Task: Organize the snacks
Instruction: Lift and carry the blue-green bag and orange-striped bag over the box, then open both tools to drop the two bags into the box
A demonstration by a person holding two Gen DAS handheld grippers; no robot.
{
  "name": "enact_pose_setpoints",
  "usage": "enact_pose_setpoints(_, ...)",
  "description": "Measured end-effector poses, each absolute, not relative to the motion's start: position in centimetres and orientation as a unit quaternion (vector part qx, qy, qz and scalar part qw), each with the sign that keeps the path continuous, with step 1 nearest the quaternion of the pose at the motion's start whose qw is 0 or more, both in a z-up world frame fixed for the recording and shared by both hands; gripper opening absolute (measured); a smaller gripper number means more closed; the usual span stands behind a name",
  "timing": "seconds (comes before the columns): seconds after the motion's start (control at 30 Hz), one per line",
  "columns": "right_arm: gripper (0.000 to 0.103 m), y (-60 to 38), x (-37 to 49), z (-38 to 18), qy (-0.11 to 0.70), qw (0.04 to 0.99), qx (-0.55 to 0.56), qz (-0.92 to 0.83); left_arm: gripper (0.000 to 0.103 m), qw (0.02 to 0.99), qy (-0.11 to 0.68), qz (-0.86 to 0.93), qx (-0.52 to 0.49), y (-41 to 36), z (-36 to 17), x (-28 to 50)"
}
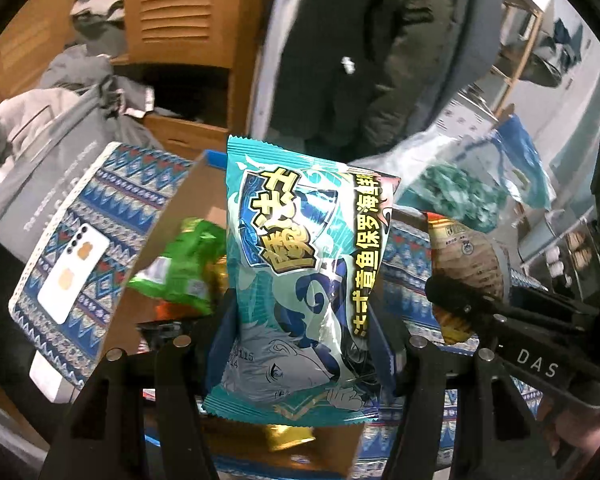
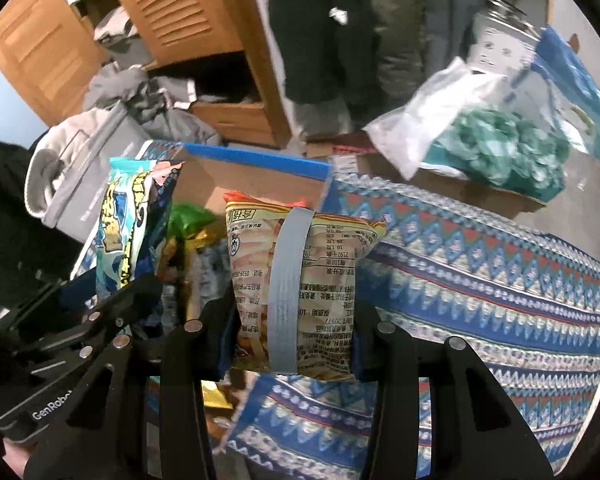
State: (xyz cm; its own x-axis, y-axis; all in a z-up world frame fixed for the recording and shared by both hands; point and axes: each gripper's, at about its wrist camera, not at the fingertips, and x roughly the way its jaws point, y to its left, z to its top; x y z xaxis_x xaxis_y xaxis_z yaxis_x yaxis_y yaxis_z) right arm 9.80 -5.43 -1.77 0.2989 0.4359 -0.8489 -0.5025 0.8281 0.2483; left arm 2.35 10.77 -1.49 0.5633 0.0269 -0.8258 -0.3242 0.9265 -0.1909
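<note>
Teal snack pack (image 1: 300, 280) clamped in left gripper (image 1: 300, 344), yellow chip bag (image 2: 300, 296) clamped in right gripper (image 2: 296, 340). Both above cardboard box (image 2: 236, 180). Green packet (image 1: 180, 268) already inside, 9 o'clock of teal. Both held packs still to drop in.

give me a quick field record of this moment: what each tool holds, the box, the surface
left tool: shut on teal snack bag
right tool: shut on orange snack bag
cardboard box: open, blue-edged, behind both held bags
in box: green packet, gold wrapper
surface: patterned cloth
on cloth: white phone, left of box
far right: clear bag of green pieces
</note>
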Motion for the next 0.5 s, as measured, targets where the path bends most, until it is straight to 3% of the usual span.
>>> enact_pose_setpoints(0.5,0.044,0.7,9.8,-4.5,0.550,0.775,-0.046,0.308,0.062,0.851,0.467,0.139,-0.198,16.3,-4.7,1.9)
